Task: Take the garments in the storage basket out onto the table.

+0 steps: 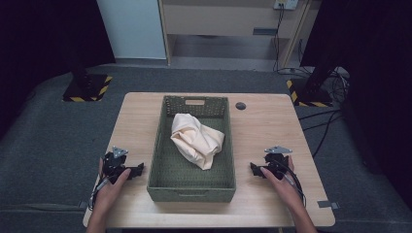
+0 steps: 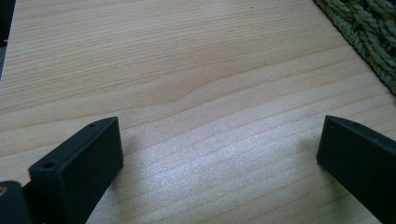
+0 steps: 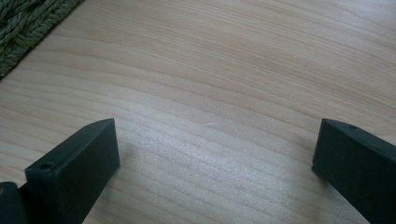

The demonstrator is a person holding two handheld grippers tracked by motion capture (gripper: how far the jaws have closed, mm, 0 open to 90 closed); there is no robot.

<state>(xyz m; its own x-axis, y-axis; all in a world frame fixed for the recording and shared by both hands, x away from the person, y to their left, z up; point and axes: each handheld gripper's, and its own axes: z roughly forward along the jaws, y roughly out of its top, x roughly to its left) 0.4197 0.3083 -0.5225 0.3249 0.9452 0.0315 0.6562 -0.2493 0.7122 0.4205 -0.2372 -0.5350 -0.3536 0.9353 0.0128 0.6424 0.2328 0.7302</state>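
A light wooden bench [image 1: 262, 136] carries a green woven basket [image 1: 158, 160] set lengthwise at its middle, running from the far edge almost to the near edge. Inside the basket lies a crumpled cream cloth [image 1: 197, 140], bunched in the far half and spilling toward the centre; it touches nothing but the basket floor. A pale tag sits on the basket's far wall, too small to read — no writing, brand or label can be made out anywhere.

The left gripper [image 1: 130, 171] rests on the bench just beside the basket's left wall, held in the person's left hand [image 1: 112, 187]. In the left gripper view its jaws stand wide apart with bare wood grain between them and nothing held; the basket's weave shows at the upper right corner.

The right gripper [image 1: 256, 169] sits on the bench to the right of the basket, near but apart from its wall, in the right hand [image 1: 282, 183]. Its jaws are likewise spread wide and empty, with the basket's edge at the upper left of its own view.

A small dark round disc [image 1: 240, 106] sits on the far part of the bench, right of the basket
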